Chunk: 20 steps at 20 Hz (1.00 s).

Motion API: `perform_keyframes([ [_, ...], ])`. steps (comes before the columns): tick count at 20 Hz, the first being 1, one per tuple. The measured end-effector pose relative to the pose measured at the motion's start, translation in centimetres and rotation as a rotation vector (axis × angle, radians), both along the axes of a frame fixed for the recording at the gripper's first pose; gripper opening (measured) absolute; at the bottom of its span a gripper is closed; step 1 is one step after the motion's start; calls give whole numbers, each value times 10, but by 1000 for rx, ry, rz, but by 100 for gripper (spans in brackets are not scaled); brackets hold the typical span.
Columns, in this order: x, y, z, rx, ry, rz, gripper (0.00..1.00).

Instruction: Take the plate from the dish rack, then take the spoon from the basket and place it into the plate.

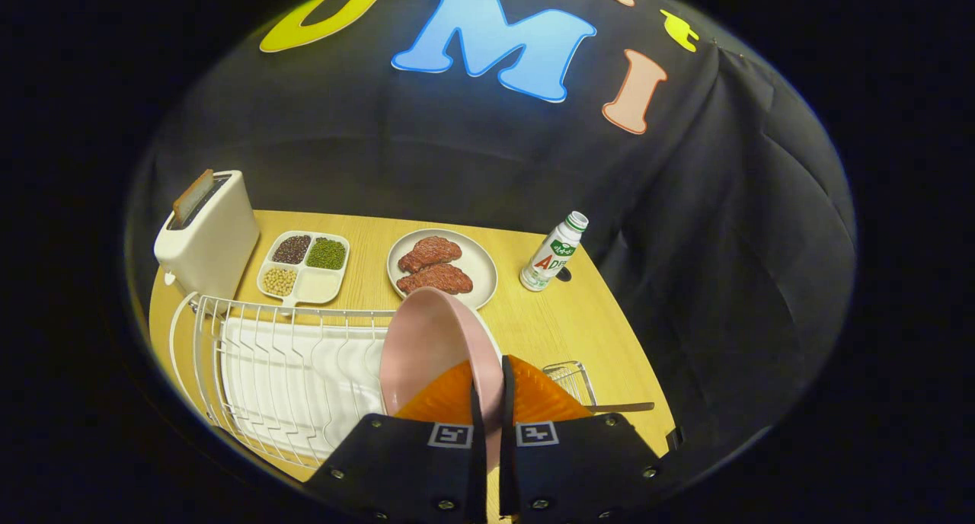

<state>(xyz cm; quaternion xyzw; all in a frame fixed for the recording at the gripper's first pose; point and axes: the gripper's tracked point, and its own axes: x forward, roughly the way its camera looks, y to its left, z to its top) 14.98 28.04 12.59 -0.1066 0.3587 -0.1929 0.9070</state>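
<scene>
Two fingers: the gripper [488,402] has them drawn close together, pinching the rim of the pink plate [426,349] from either side.
Plate: it stands on edge, tilted, over the right end of the dish rack [274,372], its hollow side facing the rack's wires.
Dish rack: white wire, long and low, with a white drip tray [305,379] under it; its slots left of the plate are free, and its left end curves near the table's edge.
Basket: a small wire basket [573,379] sits just right of the fingers, partly hidden behind them.
Spoon: a handle [621,407] sticks out flat to the right from near the basket, reaching toward the table's right edge; I cannot tell the bowl end.
Table: light wood [548,326], with bare surface between the basket and the bottle.
Further back: a grey plate [484,269] with two pieces of meat [434,266], a divided tray of beans and grains [305,263], a toaster [207,238] with a slice [193,195] in it, and a small drink bottle [552,254] near the far right edge.
</scene>
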Motion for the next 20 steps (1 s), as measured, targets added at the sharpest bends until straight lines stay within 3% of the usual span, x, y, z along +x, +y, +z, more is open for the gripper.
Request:
perform_keyframes([
  [5,-1,7,9,-117,-18,4,6],
  [8,13,21,25,-196,-59,65,6],
  [14,3,22,54,-49,-98,94,6],
  [20,-37,-15,91,122,-140,117,6],
])
